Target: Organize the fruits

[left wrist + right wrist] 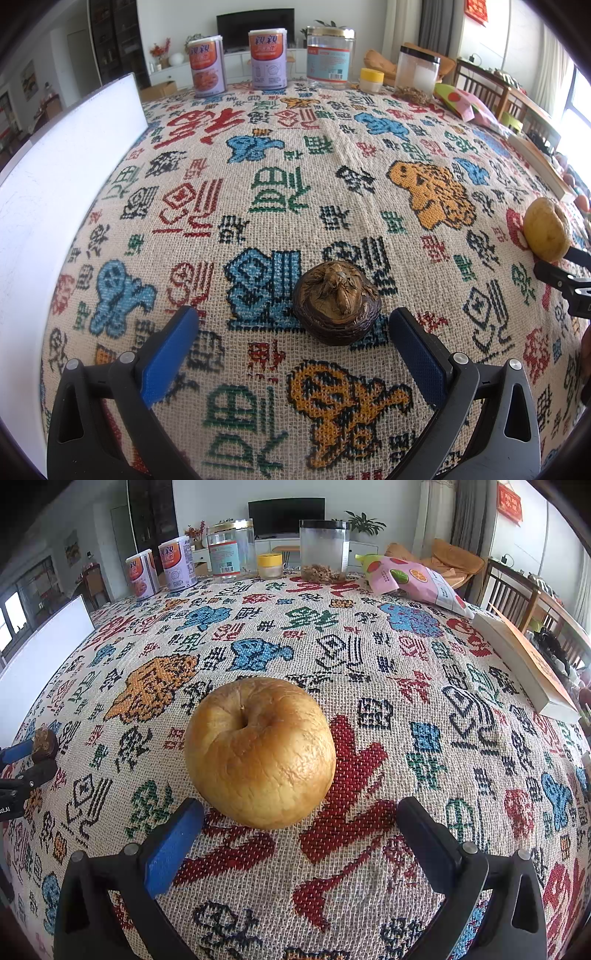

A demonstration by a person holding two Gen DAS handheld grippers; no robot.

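A dark brown wrinkled fruit (337,303), like a dried mangosteen, sits on the patterned tablecloth (258,184). My left gripper (293,325) is open, its blue-padded fingers (168,354) on either side of the fruit and just short of it. A wrinkled yellow apple (260,752) lies on the cloth in the right wrist view. My right gripper (301,818) is open with the apple just ahead between its fingers. The apple also shows in the left wrist view (547,229), and the brown fruit shows in the right wrist view (44,741).
At the far edge stand two cans (206,66), a clear jar (330,55), a small yellow-lidded jar (371,79) and a black-lidded canister (417,74). A pink snack bag (413,579) and a book (524,664) lie at the right. A white board (62,177) stands at the left.
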